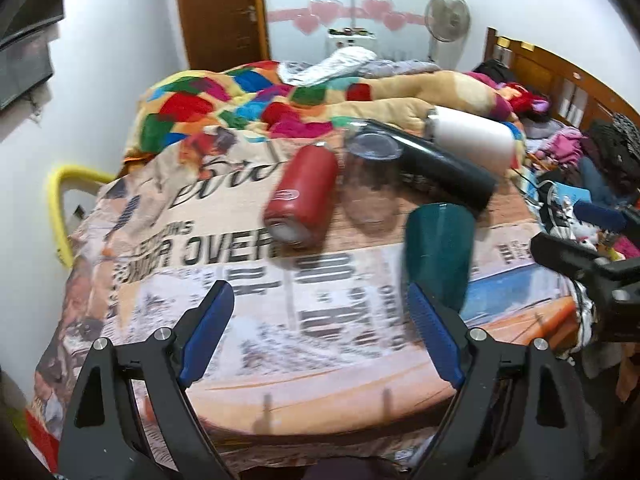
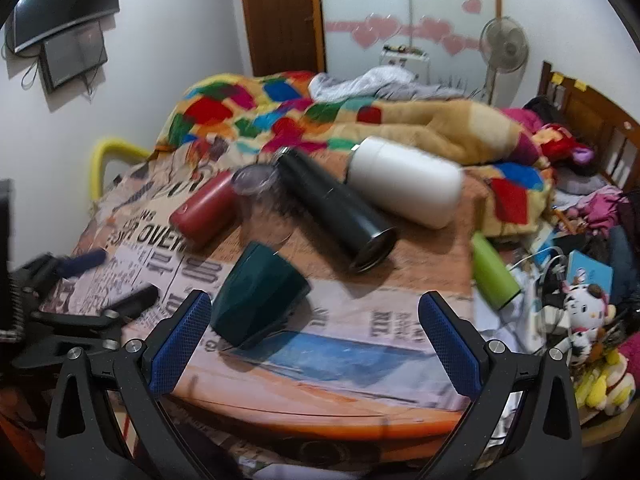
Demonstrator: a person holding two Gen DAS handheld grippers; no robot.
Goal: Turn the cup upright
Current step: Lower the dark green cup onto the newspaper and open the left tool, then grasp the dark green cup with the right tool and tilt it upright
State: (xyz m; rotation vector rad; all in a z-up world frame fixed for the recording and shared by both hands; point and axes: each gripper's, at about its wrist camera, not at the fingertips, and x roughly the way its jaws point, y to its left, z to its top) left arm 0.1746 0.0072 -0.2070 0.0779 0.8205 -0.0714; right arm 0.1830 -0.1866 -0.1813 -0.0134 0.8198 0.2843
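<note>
As seen from the left wrist, the left tongs (image 1: 320, 334) are spread wide, pinching nothing, over the newspaper-covered counter (image 1: 280, 344). Teal cup (image 1: 438, 252) sits just beyond the right finger (image 1: 434, 334), touching or nearly so; cannot tell which. Image is smeared; which end is the mouth is unclear here. Long axis runs roughly away from the camera. Behind it: clear plastic cup (image 1: 370, 184), red bottle (image 1: 304, 196) on its side, black flask (image 1: 432, 160) lying diagonal, white bottle (image 1: 472, 136) lying against the patchwork blanket (image 1: 240, 96). Bare newspaper between the fingers and to the cup's left. Right tongs (image 1: 592, 236) show at the right edge, spread.

From the right wrist, the right tongs (image 2: 316, 334) are also spread, empty. Teal cup (image 2: 258, 296) lies tilted on its side near the left finger (image 2: 182, 340), closed base up and away to the left, wider mouth end down toward the camera. Black flask (image 2: 332, 212) just behind, apart from it. Green bottle (image 2: 494, 274) lies at the counter's right edge. Open paper lies right of the cup, up to the counter's near rim (image 2: 320, 428). Left tongs (image 2: 108, 280) sit near, left of the cup, spread.
</note>
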